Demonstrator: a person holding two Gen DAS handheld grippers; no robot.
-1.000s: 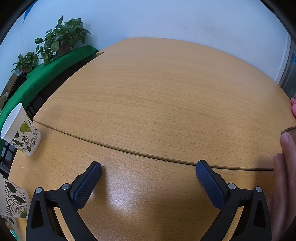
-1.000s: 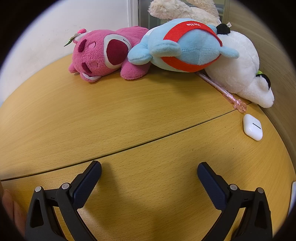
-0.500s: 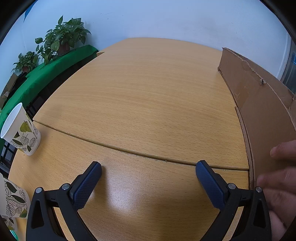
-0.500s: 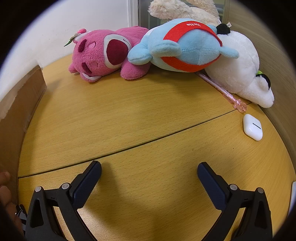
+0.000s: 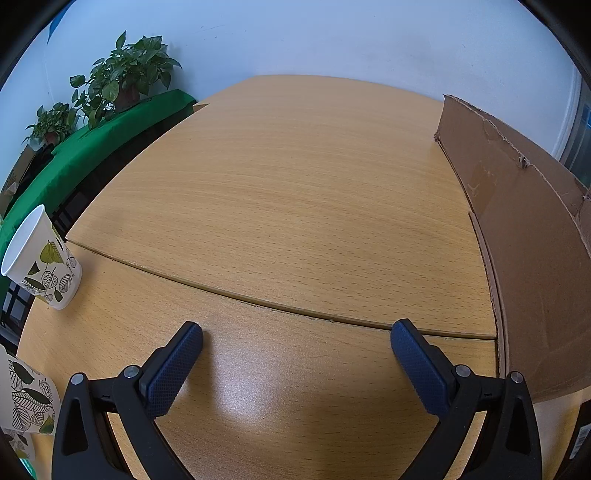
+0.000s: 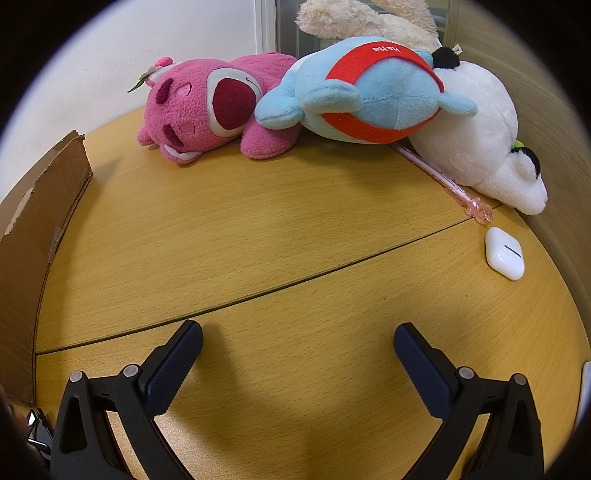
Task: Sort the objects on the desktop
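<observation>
My left gripper (image 5: 295,332) is open and empty over the wooden table (image 5: 288,206). A brown cardboard box (image 5: 528,236) stands at its right; it also shows at the left of the right wrist view (image 6: 33,236). My right gripper (image 6: 297,334) is open and empty. Beyond it at the table's far side lie a pink plush bear (image 6: 207,110), a blue and red plush (image 6: 369,92) and a white plush (image 6: 476,144). A pink pen (image 6: 443,181) and a white earbud case (image 6: 504,253) lie at the right.
A leaf-patterned paper cup (image 5: 40,258) stands at the table's left edge, with a second one (image 5: 26,398) at the lower left. Potted plants (image 5: 122,81) on a green-covered surface (image 5: 92,147) stand beyond the table. A cream plush (image 6: 369,18) lies behind the others.
A hand brought the cardboard box onto the table between the two grippers and then withdrew. Both grippers stayed still and open.
</observation>
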